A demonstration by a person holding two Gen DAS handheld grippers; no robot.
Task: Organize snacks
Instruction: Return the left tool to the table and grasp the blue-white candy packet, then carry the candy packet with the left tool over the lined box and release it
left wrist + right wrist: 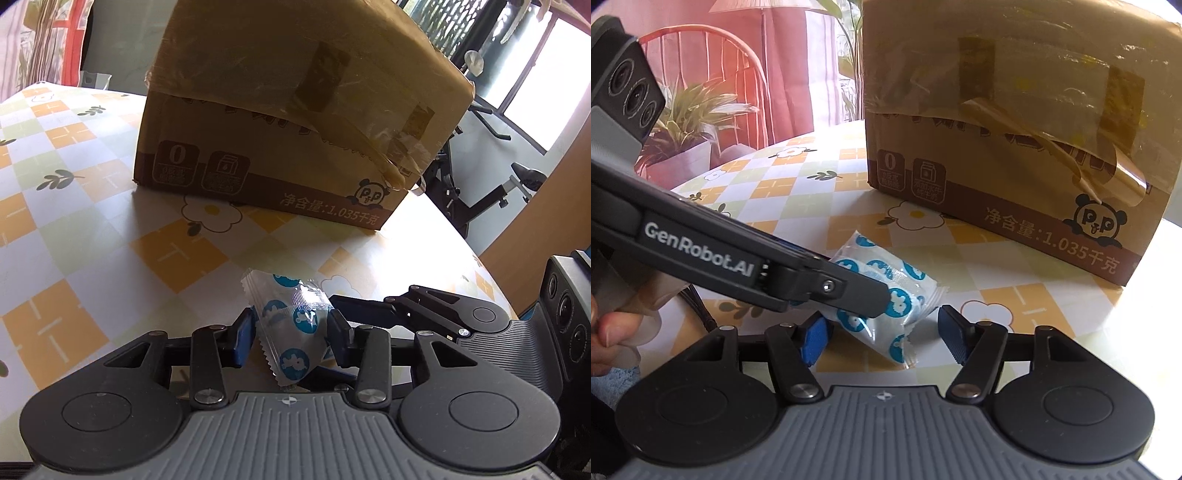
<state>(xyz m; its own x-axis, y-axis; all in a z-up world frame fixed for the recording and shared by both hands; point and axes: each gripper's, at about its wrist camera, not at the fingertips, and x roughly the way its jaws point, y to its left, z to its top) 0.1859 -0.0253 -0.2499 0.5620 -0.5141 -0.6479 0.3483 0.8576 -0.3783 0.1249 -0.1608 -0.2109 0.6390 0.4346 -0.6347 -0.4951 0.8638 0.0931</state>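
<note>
A white snack packet with blue round animal prints lies on the checked tablecloth in front of a taped cardboard box. My left gripper has a pad against each side of the packet. In the right wrist view the packet is partly covered by a left gripper finger that reaches in from the left. My right gripper stands open just in front of it. The packet's near end sits between its blue pads without touching them. The box stands behind, with tape peeling at its side.
The round table drops off to the right, where an exercise bike stands on the floor. Behind the table are a red wire chair and a potted plant. A person's hand holds the left gripper's handle.
</note>
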